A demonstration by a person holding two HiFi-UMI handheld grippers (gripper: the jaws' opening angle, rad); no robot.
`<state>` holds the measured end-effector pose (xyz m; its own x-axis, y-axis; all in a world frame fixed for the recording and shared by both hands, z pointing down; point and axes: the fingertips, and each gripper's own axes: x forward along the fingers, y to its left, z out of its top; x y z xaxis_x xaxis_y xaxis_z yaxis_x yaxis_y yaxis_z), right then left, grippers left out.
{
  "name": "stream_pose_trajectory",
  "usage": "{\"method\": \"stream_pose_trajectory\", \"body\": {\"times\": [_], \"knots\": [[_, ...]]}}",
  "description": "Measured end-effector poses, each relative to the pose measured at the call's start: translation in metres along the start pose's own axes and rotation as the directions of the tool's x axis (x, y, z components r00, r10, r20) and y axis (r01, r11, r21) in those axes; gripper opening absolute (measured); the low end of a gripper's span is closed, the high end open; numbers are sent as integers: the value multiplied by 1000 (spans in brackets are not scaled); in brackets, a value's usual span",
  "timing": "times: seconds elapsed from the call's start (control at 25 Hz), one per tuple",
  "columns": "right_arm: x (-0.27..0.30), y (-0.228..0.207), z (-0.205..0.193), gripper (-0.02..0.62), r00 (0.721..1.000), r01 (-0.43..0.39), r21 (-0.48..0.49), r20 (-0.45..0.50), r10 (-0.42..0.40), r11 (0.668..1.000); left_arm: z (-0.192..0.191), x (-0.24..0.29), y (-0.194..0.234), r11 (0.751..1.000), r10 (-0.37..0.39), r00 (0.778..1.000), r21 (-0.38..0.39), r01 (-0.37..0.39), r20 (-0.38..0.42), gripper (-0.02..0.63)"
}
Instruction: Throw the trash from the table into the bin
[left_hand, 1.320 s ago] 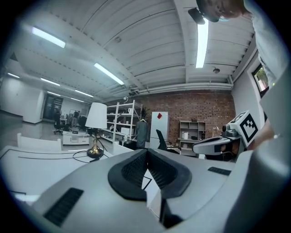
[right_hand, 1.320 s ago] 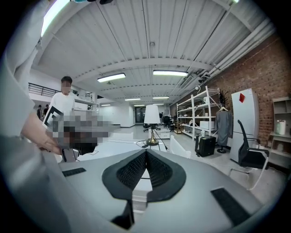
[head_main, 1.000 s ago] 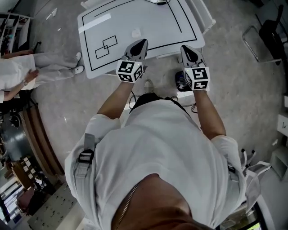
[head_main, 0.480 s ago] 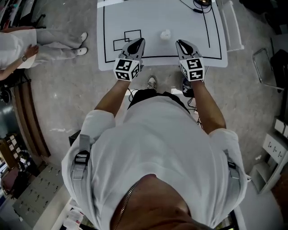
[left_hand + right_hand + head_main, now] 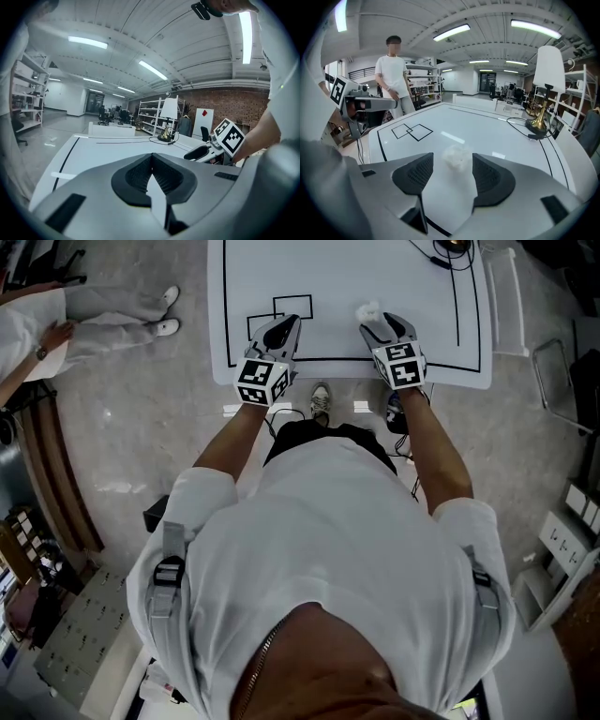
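White paper wad [image 5: 457, 155] — at jaw tips, untouched | right hand-held gripper [image 5: 451, 169] just opening | left hand-held gripper [image 5: 151, 164] clenched

You'll find no words, numbers or brand names legible anywhere here. The nearest things to labels are the black-and-white square markers on the cube [image 5: 260, 382] of your left claw [image 5: 286, 331] and on the cube [image 5: 403, 365] of your right claw [image 5: 380, 324]; they are patterns, not letters. A white board [image 5: 204, 116] by the brick wall carries a small red diamond. Two overlapping squares [image 5: 412, 131] are outlined in black on the counter [image 5: 375, 268].
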<state>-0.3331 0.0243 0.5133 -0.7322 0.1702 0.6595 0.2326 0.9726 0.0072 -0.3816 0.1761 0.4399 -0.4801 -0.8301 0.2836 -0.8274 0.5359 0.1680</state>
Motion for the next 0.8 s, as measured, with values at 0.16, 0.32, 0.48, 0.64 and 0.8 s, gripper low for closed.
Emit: {"method": "stream_pose_trajectory", "body": {"times": [0.16,0.32,0.48,0.64,0.8], "knots": [[21,0,-4,238,998,11,-18,-64,-12,1000,2,0,10,1000,1,1000,-11,-1,-3,11],[42,-3,-6,238,992,36,-38,-123,-41,999,2,6,21,1000,0,1000,-21,-1,-5,11],[43,-3,-7,160,988,56,-52,-143,-63,997,0,6,24,1000,2,1000,-23,-2,-17,11],[34,-5,-3,110,989,72,-49,-125,-78,996,0,9,20,1000,-11,999,-17,10,-31,11],[12,-14,0,110,991,111,-36,-72,-114,993,4,16,7,999,-40,999,2,40,-12,11]]}}
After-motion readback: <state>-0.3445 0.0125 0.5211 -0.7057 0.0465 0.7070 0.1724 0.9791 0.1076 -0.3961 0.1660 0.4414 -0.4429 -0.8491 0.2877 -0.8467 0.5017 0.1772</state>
